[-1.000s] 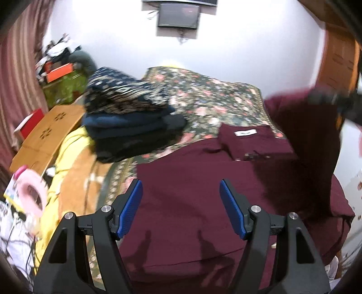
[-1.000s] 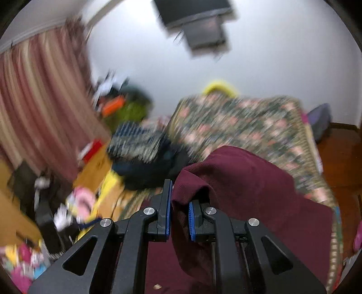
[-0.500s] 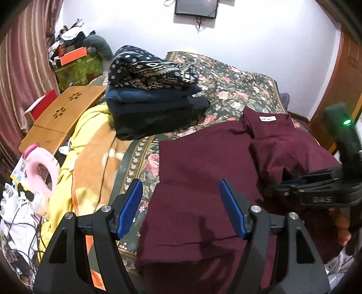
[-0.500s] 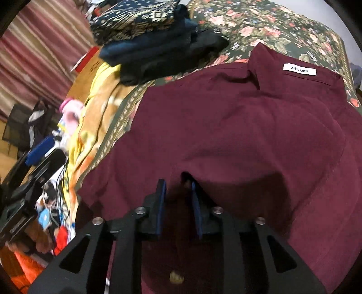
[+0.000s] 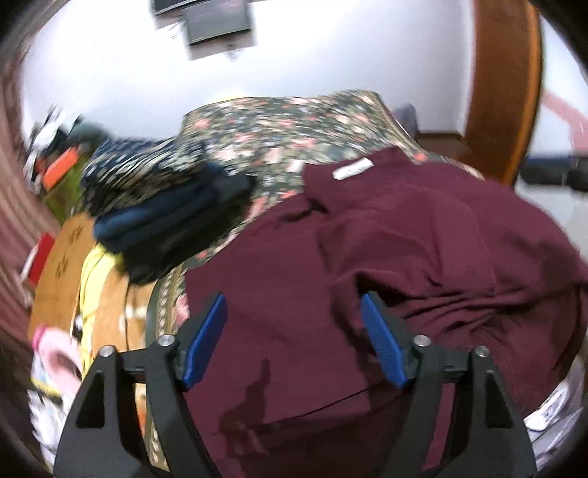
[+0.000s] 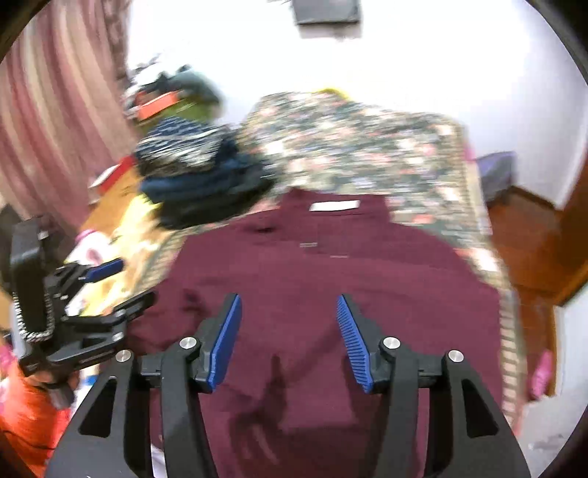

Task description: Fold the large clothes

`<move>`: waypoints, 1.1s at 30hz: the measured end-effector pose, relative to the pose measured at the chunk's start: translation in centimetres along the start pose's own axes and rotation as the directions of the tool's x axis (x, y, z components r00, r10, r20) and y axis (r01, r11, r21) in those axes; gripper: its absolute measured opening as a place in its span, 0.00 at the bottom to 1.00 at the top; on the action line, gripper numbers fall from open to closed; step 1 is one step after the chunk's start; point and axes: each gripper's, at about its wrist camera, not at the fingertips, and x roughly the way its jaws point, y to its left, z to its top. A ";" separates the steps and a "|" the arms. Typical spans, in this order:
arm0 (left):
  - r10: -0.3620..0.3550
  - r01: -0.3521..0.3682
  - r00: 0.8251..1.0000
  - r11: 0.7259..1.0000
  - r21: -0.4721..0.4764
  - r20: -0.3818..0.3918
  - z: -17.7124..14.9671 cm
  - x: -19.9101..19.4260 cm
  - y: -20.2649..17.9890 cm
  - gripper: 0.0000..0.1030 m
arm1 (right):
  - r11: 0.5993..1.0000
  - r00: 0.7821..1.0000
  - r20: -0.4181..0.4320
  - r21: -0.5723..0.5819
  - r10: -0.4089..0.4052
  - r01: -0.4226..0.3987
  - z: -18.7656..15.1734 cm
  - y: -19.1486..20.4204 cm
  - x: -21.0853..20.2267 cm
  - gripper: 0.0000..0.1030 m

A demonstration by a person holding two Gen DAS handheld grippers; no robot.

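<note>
Maroon shirt [image 6: 330,279] spread flat on the floral bed [image 6: 360,154], collar toward the wall. Left tool [image 5: 294,312] wide open, just widened, empty above the shirt. Right tool [image 6: 288,316] just opened, empty.

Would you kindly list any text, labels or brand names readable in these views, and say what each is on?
None can be read.
White neck label on the maroon shirt: printing blurred, illegible in both views.
Wall-mounted screen: no text visible.
Orange box in the corner: too blurred to show any text.
</note>
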 end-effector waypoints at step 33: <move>-0.155 0.197 0.972 0.947 -0.254 0.175 8.8 1.5 1.0 0.04 | 0.933 0.974 -0.155 0.294 -0.166 0.206 -9.1 -10.3 1.8 0.50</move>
